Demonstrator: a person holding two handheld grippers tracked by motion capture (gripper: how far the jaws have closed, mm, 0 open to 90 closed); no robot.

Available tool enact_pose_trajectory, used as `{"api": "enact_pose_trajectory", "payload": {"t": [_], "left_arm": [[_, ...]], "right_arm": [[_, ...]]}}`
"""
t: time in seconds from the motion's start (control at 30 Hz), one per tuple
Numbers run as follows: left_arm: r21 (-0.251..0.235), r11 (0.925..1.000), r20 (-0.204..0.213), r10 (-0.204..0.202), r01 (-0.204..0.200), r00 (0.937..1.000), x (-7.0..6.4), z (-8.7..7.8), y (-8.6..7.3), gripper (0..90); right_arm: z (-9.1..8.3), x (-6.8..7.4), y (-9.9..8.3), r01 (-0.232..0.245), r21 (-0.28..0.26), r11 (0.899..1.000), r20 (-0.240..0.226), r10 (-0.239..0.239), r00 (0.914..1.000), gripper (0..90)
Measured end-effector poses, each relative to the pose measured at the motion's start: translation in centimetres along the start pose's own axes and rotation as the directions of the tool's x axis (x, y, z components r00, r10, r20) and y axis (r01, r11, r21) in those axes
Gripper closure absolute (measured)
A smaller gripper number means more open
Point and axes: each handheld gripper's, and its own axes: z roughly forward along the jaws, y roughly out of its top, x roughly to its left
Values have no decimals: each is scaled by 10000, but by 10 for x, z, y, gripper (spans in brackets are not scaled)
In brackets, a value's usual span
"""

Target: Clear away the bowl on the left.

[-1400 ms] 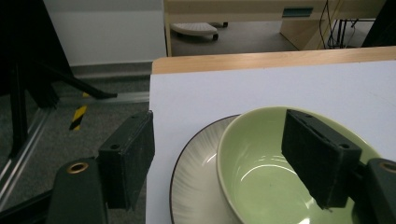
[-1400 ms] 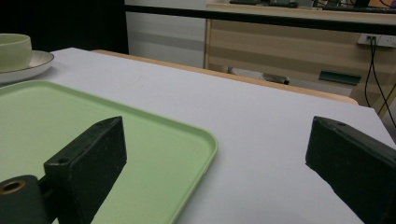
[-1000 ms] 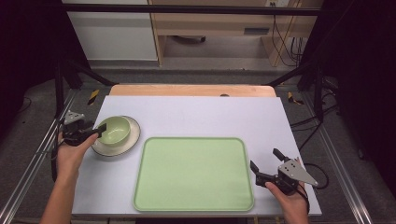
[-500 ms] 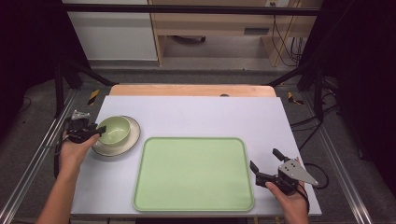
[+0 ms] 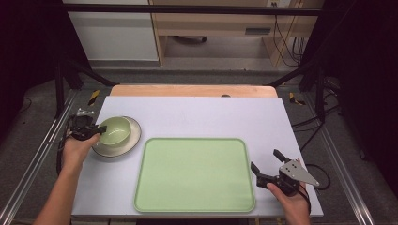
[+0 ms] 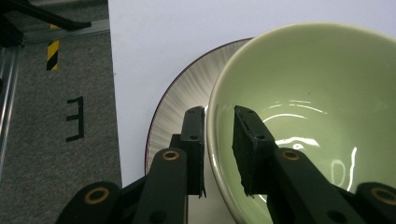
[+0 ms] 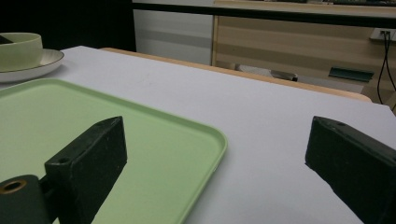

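A pale green bowl [image 5: 115, 130] sits on a white plate with a dark rim [image 5: 133, 140] at the table's left side. My left gripper [image 5: 97, 129] straddles the bowl's left rim. In the left gripper view one jaw is outside the bowl [image 6: 308, 93] and one inside, and the gripper [image 6: 218, 114] is shut on the rim, over the plate [image 6: 187, 88]. A light green tray [image 5: 195, 173] lies empty at the front middle. My right gripper [image 5: 264, 159] rests open just right of the tray, nothing between its jaws [image 7: 217, 128].
The tray's near corner [image 7: 205, 140] lies beside my right gripper's left jaw. The bowl [image 7: 18, 49] and plate [image 7: 42, 63] stand far across the tray. Bare white tabletop [image 5: 211, 115] stretches behind the tray, with a wooden strip [image 5: 192, 90] at its back edge.
The left gripper stays at the bowl's rim with barely any shift. The right gripper has not moved.
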Motion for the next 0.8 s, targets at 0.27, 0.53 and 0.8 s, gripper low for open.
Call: {"api": "enact_pose_trajectory", "payload": {"t": [0.27,0.53,0.8], "left_arm": [[344,9993,65,-127,125,9999,1,3,-1,796],[324,9957,495,-888,872,9948,4,0,-4,820],[-11,9899,944,-1409,1417,9855,3,-6,-3,835]], "right_arm": [[-1,-1,0,-46,4,10000,14,46,10000,56],[0,0,0,-46,30,10000,-4,46,10000,56],[0,0,0,-59,3,10000,21,59,10000,56]]}}
